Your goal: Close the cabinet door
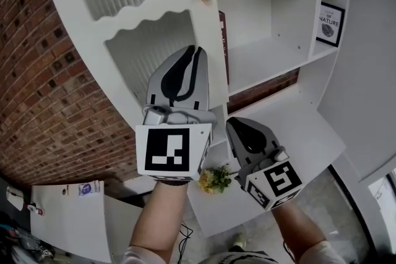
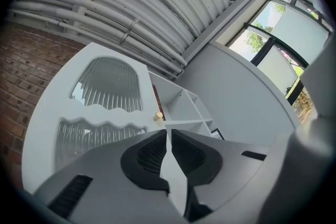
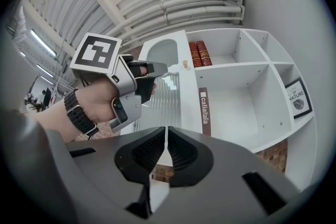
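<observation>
**A:** Left gripper?
**B:** Jaws almost together, empty, tips at the door front. Right gripper likewise, nearer us.
**A:** Door?
**B:** Ajar, left of the shelves; pushing it home remains.

The left gripper fills the near foreground, its fingers drawn close with only a thin slit at the tips. Just beyond stands a white door with two ribbed glass panes and a small knob at its right edge. Open shelves lie to its right, and a brick wall to its left.
</observation>
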A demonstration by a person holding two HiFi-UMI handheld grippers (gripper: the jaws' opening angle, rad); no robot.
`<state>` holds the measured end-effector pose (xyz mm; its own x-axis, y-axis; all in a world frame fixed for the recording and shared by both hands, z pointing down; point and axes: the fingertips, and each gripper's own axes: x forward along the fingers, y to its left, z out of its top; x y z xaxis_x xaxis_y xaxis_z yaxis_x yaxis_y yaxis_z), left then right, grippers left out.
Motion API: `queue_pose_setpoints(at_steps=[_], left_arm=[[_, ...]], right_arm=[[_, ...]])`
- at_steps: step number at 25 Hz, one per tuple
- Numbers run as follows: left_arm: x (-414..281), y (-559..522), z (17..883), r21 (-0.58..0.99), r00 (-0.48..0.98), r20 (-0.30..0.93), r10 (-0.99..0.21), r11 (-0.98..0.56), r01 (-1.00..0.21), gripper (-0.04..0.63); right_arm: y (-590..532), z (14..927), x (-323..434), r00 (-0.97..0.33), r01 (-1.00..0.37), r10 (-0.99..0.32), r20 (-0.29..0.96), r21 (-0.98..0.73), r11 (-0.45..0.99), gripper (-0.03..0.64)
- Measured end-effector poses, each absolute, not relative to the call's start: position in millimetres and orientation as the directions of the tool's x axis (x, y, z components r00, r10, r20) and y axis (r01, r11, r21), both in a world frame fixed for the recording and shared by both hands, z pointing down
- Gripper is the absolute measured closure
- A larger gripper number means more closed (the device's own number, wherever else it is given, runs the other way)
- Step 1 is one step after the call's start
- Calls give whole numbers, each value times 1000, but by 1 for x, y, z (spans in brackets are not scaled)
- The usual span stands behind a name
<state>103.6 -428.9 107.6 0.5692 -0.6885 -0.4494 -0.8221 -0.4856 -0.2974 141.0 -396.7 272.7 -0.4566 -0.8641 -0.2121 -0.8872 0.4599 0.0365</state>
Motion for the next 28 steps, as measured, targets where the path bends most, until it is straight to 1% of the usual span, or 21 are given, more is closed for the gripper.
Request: queue_pose_setpoints(at_steps=[4, 19, 28], left_arm=[[93, -415, 132, -282, 600, -402, -691, -531, -799, 583], [35, -321, 208, -176, 677, -304, -671, -658, -732, 584], [-3, -268, 246, -121, 696, -248, -674, -692, -712, 584]], right_arm=[[-382, 277, 132, -448, -892, -870, -205, 39, 450, 595], [-305, 296, 86, -410, -912, -894, -181, 45, 408, 596], [-259, 310, 50, -405, -914, -901, -157, 43, 403, 597]])
